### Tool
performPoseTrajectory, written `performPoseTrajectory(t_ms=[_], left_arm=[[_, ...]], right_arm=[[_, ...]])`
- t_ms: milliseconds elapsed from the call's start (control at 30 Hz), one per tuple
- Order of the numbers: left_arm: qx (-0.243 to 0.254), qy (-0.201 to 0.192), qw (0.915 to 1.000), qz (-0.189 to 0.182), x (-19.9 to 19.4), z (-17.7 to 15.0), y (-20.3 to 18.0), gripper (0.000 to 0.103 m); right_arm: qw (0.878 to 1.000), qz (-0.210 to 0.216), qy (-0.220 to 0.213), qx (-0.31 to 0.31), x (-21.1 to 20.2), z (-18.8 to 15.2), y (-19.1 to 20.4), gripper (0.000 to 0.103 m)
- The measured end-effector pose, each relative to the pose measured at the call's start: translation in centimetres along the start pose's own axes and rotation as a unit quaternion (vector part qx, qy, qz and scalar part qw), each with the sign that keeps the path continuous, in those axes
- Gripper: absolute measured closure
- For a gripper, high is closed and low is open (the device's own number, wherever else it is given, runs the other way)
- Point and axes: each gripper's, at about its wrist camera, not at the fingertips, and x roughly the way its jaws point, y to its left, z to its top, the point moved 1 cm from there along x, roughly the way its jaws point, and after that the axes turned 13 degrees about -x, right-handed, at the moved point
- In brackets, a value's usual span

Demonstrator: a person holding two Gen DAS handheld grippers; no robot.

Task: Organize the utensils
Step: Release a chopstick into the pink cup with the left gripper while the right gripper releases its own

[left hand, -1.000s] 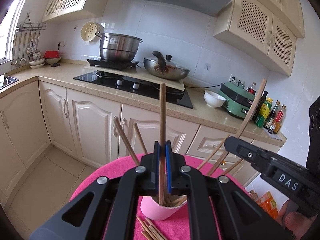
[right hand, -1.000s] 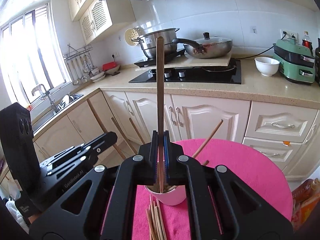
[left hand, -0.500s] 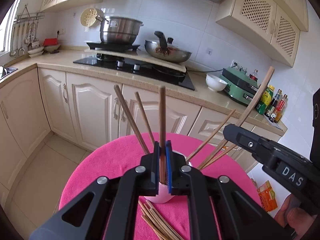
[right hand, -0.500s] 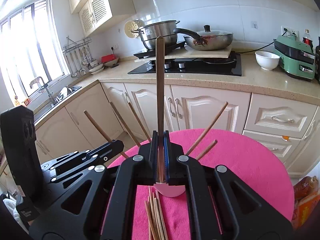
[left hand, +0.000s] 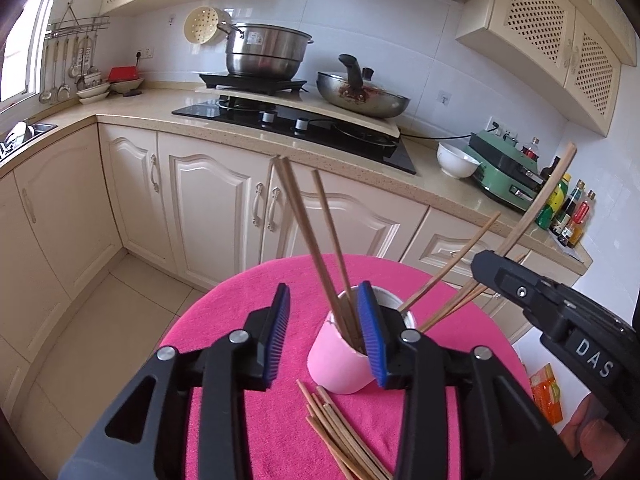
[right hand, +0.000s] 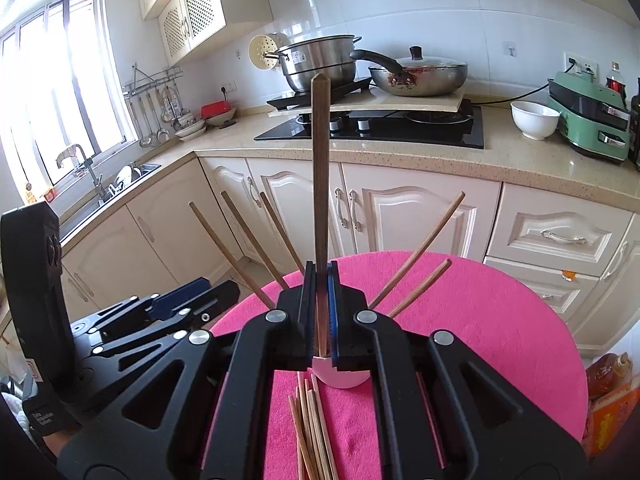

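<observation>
Left wrist view: left gripper (left hand: 326, 332) is opening, blue pads (left hand: 278, 336) spreading apart w/ nothing pressed between them; they're hovering just over the pink cup (left hand: 340, 360), whose rim is sitting between and partly behind the right-hand pad. Several chopsticks in the cup (left hand: 316, 240) are leaning out of it, some tilting left, others fanning right. More loose chopsticks (left hand: 340, 436) are lying flat on the pink tablecloth (left hand: 240, 308), just in front of the cup. Right gripper (left hand: 492, 268) is reaching in from the right edge, its tip near the right-leaning sticks; a bit of the person's hand (left hand: 596, 436) is showing below it.

Right wrist view: right gripper (right hand: 320, 312) is clamping tight on a single dark chopstick (right hand: 320, 184), which is standing upright between the pads, its lower end over the cup (right hand: 340, 376), mostly hidden behind the fingers. Can't tell if the stick's tip is touching the cup. Loose chopsticks (right hand: 308, 428) are lying on the cloth (right hand: 480, 320) directly below. Left gripper (right hand: 176, 304) is showing at the left, w/ blue pad visible.

Beyond the table: cream cabinets (right hand: 420, 216), black hob (right hand: 380, 128), steel pot (right hand: 320, 64), lidded pan (right hand: 420, 74), white bowl (right hand: 534, 118), green appliance (right hand: 588, 120).
</observation>
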Motion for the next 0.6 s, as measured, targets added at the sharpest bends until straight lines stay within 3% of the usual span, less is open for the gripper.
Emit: performPoseTrajectory(t_ms=[600], left_arm=[[0.01, 0.019, 0.9979, 0.061, 0.2, -0.4, 1.6, 0.067]], right_arm=[[0.999, -0.011, 0.045, -0.004, 2.5, -3.1, 0.7, 0.097]])
